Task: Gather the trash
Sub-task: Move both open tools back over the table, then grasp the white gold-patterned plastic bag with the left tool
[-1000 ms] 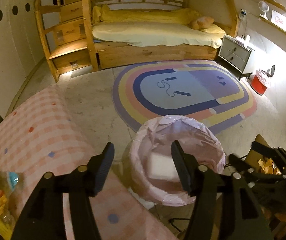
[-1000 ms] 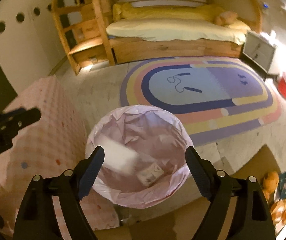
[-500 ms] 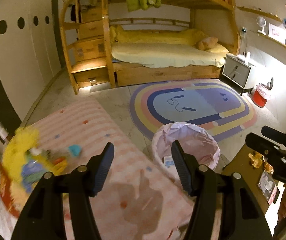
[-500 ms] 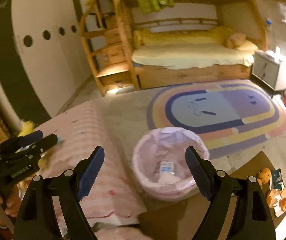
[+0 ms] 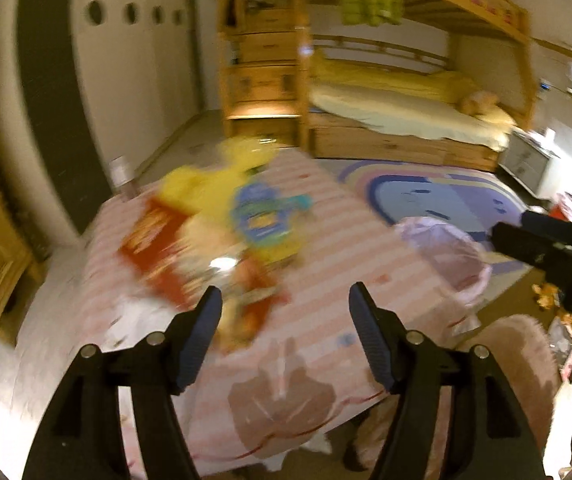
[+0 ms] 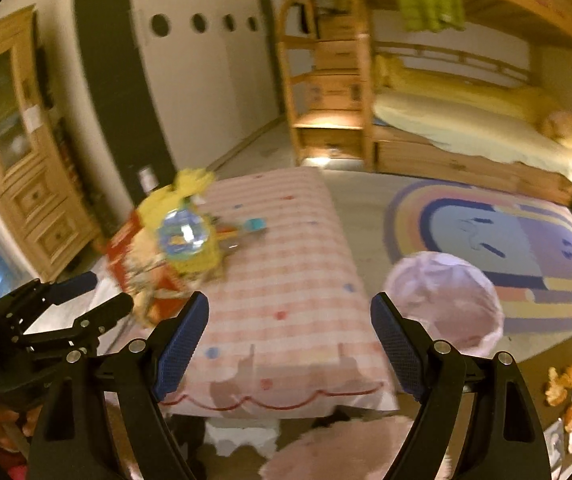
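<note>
Trash pile waits on the counter beside the bin; both grippers' jaws are spread and empty, the left gripper just opening wider, so next comes reaching and pinching one wrapper.

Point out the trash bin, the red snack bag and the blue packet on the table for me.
trash bin [image 6: 445, 300], right wrist view, on its pink liner.
red snack bag [image 5: 154, 248], left wrist view, on its red face.
blue packet [image 5: 262, 216], left wrist view, on its blue front.
</note>
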`<control>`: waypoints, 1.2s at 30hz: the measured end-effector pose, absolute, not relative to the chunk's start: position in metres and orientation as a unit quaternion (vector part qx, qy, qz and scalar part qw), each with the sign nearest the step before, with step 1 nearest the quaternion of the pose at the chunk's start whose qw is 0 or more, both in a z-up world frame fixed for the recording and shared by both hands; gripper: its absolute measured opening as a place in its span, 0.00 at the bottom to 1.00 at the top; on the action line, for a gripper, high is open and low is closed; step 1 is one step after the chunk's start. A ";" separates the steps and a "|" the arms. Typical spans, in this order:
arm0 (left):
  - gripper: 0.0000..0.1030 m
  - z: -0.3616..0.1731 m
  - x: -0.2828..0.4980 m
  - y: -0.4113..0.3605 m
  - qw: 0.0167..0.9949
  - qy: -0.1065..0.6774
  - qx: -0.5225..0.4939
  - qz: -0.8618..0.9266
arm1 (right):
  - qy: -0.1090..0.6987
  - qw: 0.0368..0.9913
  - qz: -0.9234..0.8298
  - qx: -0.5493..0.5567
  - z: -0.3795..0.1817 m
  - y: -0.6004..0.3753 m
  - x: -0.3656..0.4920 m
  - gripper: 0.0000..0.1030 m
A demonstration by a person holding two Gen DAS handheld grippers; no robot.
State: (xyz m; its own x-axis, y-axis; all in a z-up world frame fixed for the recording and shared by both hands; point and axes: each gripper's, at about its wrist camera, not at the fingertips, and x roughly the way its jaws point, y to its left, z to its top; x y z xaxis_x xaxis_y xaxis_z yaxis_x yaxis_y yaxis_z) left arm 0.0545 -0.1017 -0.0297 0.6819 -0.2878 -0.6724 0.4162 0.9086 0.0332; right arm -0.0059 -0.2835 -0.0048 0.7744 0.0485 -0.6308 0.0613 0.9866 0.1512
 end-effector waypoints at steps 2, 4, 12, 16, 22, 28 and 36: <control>0.65 -0.036 0.056 -0.077 0.915 0.359 0.079 -0.169 | 0.340 0.937 0.008 0.079 -0.008 -0.275 -0.003 0.80; 0.66 -0.043 0.059 -0.051 0.915 0.370 0.070 -0.143 | 0.346 0.935 0.020 0.076 -0.013 -0.264 0.000 0.80; 0.66 -0.081 0.055 0.024 0.912 0.402 0.030 -0.078 | 0.364 0.929 0.045 0.047 -0.032 -0.226 0.013 0.80; 0.66 -0.092 0.059 0.039 0.909 0.409 0.024 -0.073 | 0.368 0.928 0.051 0.037 -0.036 -0.216 0.018 0.78; 0.64 -0.113 0.079 0.049 0.902 0.423 0.022 -0.090 | 0.376 0.924 0.054 0.031 -0.039 -0.211 0.025 0.77; 0.53 -0.129 0.088 0.040 0.893 0.433 0.052 -0.115 | 0.382 0.922 0.057 0.029 -0.041 -0.211 0.030 0.77; 0.14 -0.128 0.074 0.015 0.888 0.422 0.114 -0.142 | 0.384 0.921 0.059 0.031 -0.043 -0.211 0.031 0.77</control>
